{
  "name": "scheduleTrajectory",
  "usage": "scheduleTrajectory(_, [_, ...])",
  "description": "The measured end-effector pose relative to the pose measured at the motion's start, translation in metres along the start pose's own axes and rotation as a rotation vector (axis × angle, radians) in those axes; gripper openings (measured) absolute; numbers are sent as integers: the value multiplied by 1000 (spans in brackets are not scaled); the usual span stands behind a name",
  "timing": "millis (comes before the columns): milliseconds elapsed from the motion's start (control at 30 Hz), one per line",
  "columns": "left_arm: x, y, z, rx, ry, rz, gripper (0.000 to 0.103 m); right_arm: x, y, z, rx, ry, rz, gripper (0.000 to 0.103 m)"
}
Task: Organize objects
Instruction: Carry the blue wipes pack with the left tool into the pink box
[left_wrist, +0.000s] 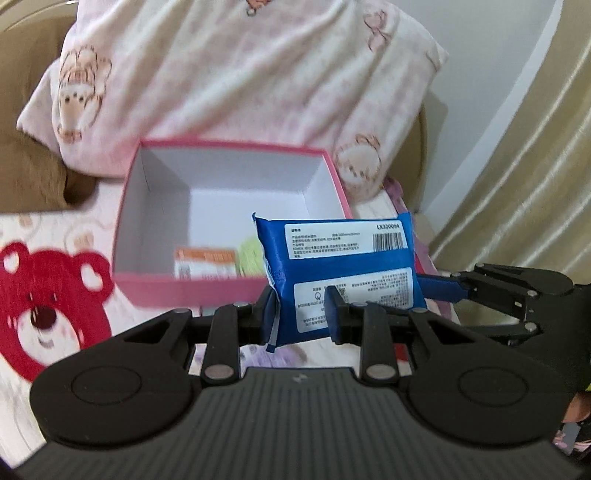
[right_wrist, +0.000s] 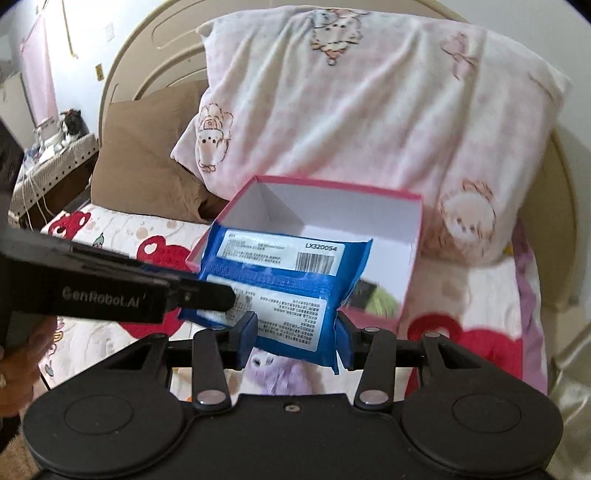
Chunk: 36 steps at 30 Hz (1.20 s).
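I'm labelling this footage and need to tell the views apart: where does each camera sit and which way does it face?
Left wrist: on the left gripper, looking down along its fingers at the blue pack and pink box; the right gripper enters from the right.
Right wrist: on the right gripper, facing the same pack and box; the left gripper enters from the left.
Shared: pack, box, pillow, both grippers.
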<state>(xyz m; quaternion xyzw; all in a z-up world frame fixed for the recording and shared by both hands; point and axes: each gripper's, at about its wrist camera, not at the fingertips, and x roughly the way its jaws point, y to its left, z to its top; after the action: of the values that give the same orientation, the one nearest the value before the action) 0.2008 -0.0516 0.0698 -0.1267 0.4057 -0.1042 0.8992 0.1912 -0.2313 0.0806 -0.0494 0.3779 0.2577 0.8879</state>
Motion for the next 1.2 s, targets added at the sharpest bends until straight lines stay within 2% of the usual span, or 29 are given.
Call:
scheduleTrajectory(267, [43, 32, 56, -11, 4, 7, 27, 50, -11, 46, -80, 45, -38, 50])
scheduleTrajectory(333, [60, 42, 64, -44, -1, -8, 26, 67, -21, 54, -79, 65, -45, 49])
scheduleTrajectory(600, [125, 74, 75, -151, -16, -44, 26, 136, -41, 71, -87, 169, -98, 48])
scheduleTrajectory(833, [174, 91, 79, -194, 62, -50, 26, 188, -49, 75, -85, 281, -168, 48])
scheduleTrajectory(1200, [225, 95, 85, -236, 139, -36, 27, 230, -49, 75, -152, 373, -286, 45])
